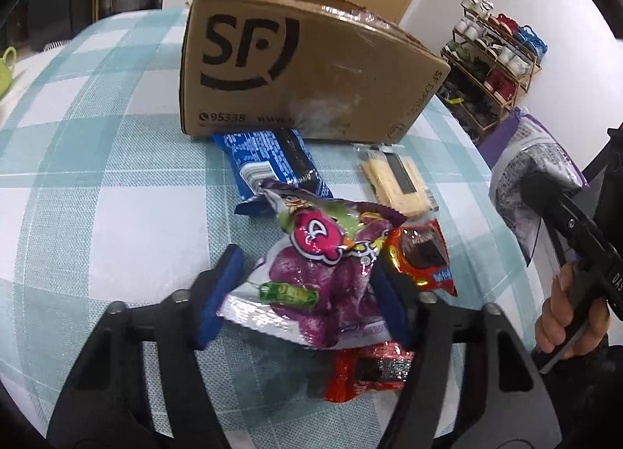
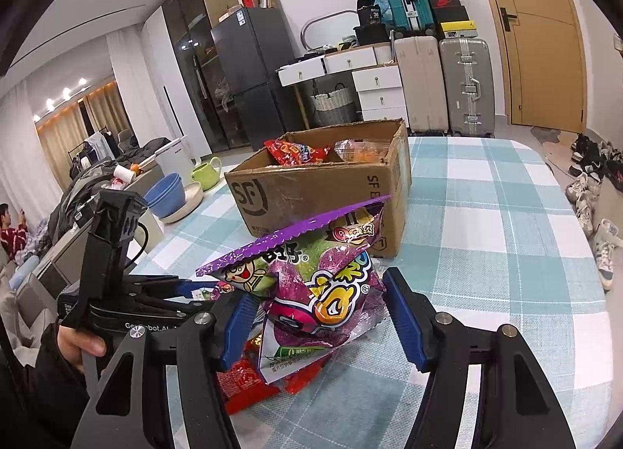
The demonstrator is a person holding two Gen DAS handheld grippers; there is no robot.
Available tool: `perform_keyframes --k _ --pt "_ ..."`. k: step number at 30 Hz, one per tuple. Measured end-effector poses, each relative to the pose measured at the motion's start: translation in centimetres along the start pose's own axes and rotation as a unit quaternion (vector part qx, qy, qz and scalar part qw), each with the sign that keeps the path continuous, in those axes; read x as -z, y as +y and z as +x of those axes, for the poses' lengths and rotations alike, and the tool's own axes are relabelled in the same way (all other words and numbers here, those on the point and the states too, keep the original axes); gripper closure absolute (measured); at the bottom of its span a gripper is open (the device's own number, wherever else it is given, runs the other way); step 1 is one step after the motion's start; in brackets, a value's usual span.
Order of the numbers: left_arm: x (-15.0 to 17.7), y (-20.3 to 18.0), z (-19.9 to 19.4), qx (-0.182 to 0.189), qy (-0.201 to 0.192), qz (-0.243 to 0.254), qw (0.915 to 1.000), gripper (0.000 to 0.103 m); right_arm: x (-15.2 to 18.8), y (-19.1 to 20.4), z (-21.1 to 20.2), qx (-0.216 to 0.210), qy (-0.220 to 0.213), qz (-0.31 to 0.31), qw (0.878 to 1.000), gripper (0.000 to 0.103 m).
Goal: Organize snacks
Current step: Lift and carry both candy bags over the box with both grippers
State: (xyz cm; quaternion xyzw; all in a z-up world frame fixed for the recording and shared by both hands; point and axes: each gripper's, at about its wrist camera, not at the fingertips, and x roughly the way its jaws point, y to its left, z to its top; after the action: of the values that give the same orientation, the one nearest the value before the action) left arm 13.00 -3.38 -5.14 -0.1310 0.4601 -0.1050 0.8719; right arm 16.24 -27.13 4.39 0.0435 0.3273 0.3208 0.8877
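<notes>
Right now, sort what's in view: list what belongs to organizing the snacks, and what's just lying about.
Belongs to the job:
- purple gummy bag
- second purple bag
- cardboard box
- blue wafer pack
- cracker pack
- red snack packs

Lying about:
- green mug
- blue bowls
- suitcases
- shoe rack

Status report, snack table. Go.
Left gripper shut on purple gummy bag. Right gripper holds second purple bag. Cardboard box open ahead, path clear.
</notes>
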Motion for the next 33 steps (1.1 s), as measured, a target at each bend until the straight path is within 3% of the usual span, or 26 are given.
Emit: perform_keyframes --k 8,15,33 --pt "0.3 -0.5 -0.7 0.005 -0.016 0.021 0.9996 0.058 0.2 0.2 0.2 0.004 0.000 -0.003 1.000 0.039" --pt "0.3 0.0 -2.5 0.013 -0.037 0.021 0.9990 0.060 0.2 0.3 0.1 0.004 -0.003 -0.002 1.000 0.039" --pt "-1.0 0.6 -7.6 -0.005 -0.098 0.020 0.9949 0.060 -1.0 -0.1 0.1 -0.007 -0.001 0.003 1.000 0.039"
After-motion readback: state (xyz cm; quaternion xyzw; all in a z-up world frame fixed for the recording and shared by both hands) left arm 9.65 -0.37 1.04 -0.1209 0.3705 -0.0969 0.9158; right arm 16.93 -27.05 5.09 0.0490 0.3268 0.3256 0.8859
